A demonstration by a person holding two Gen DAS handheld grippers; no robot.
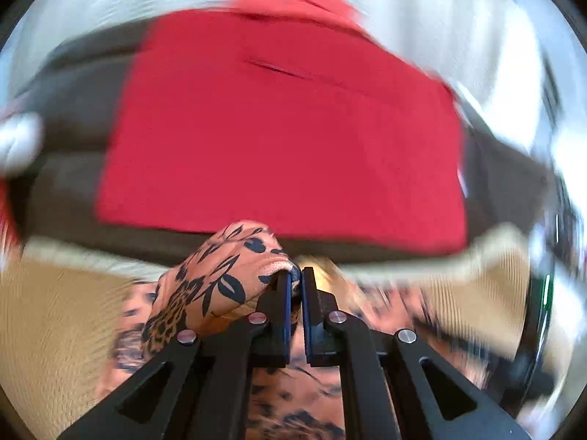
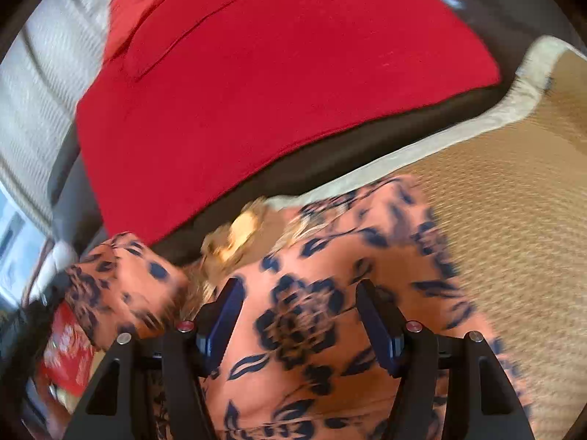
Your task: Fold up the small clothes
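The floral garment I am working on is peach-orange with dark navy leaves and flowers. In my left wrist view it sits in the lower centre of the frame, a bunched fold rising up on the left side of the left gripper. That gripper's jaws are clenched on a pinch of the fabric, the cloth wrapping over the tip of the left finger. More of the same print shows blurred beneath the gripper arms at the bottom of the frame.

In my right wrist view the floral garment fills the lower centre, spread flat over a tan woven mat that runs across the right side. The right gripper hangs over it with its jaws released and wide apart, a big dark flower showing between the two fingers. I cannot tell whether the fingertips touch the cloth. A raised, bunched part of the garment stands at lower left of that frame, beside the left finger.

Beyond the garment, a red cloth lies flat on a dark surface, taking up the upper middle of both views. The mat's pale border runs just beside the dark surface. A white ribbed fabric shows at the upper left edge. Both views are smeared with motion blur.
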